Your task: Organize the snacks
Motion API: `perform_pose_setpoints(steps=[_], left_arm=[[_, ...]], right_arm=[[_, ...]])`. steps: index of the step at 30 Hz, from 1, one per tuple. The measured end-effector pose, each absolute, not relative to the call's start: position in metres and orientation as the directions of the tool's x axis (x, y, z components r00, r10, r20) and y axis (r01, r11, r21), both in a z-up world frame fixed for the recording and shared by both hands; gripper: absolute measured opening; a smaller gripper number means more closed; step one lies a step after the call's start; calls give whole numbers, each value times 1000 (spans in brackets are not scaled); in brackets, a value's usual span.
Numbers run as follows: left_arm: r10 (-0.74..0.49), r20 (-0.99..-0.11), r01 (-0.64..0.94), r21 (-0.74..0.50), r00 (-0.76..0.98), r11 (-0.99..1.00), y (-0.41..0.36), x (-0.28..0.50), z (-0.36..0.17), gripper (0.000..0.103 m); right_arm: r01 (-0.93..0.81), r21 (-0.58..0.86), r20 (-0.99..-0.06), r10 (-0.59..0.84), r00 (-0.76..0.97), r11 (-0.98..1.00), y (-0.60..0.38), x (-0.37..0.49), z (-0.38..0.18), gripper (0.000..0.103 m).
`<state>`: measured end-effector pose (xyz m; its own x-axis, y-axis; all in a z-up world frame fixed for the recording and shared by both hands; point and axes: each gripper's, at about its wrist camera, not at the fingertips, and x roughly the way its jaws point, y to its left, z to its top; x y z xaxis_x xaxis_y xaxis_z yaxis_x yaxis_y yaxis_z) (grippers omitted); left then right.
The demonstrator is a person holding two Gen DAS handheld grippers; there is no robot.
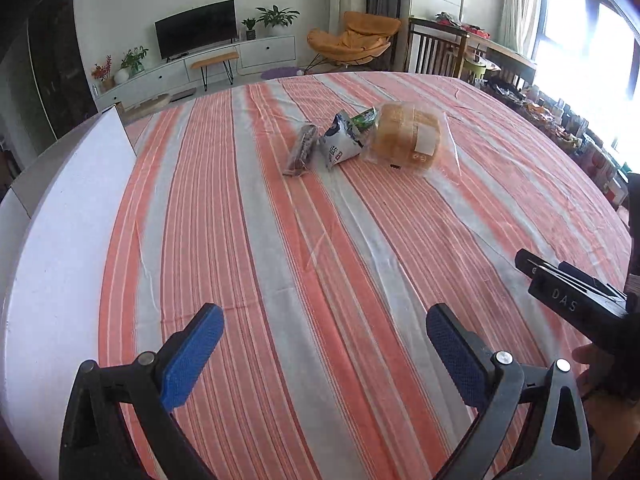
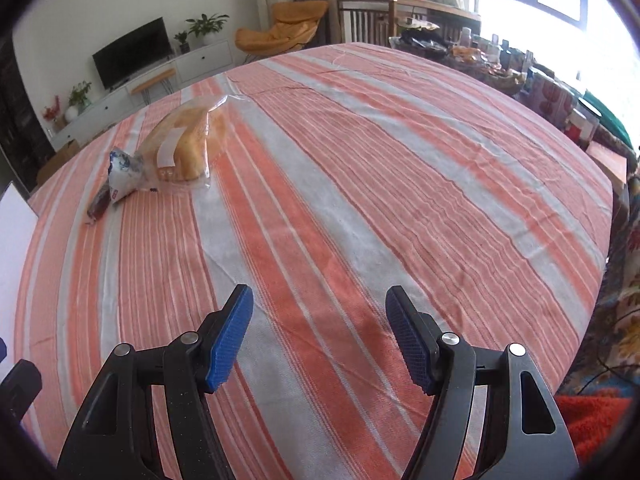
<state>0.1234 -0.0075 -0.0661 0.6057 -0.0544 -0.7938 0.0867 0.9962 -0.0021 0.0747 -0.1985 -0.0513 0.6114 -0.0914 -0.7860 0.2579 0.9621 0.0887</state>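
Observation:
Three snacks lie close together far out on the striped tablecloth [image 1: 320,240]: a bagged loaf of sliced bread [image 1: 408,136], a white and blue packet [image 1: 342,140] with a green packet [image 1: 366,117] behind it, and a dark bar in a wrapper [image 1: 301,150]. My left gripper [image 1: 320,322] hangs wide open above bare cloth, well short of them, with nothing between its blue pads. The right wrist view shows the bread [image 2: 188,144], the white packet [image 2: 124,176] and the dark bar [image 2: 100,202] far to the left. My right gripper [image 2: 320,312] is open and empty over the cloth [image 2: 360,200].
A white board [image 1: 68,248] covers the table's left side. The right gripper's black body [image 1: 576,292] and a hand [image 1: 586,360] show at the right edge of the left view. Crowded boxes and jars [image 2: 540,84] line the table's far right edge. A living room lies beyond.

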Motion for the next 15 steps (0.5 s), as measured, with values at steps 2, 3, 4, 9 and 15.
perform_pose_setpoints(steps=[2, 3, 4, 9, 15], left_arm=[[-32, -801, 74, 16, 597, 997, -7, 134, -84, 101], [-18, -806, 68, 28, 592, 997, -5, 136, -93, 101], [-7, -811, 63, 37, 586, 997, -4, 140, -100, 100], [-21, -811, 27, -6, 585, 1000, 8, 144, -108, 102], [-18, -813, 25, -5, 583, 1000, 7, 144, -109, 103]], right_arm=[[266, 88, -790, -95, 605, 960, -200, 74, -53, 72], [266, 84, -791, -98, 604, 960, -200, 74, -54, 72], [266, 76, -791, -104, 603, 961, -199, 74, -54, 72], [257, 43, -793, -123, 597, 965, -194, 74, -55, 72], [253, 18, -794, -140, 591, 967, -189, 75, -57, 75]])
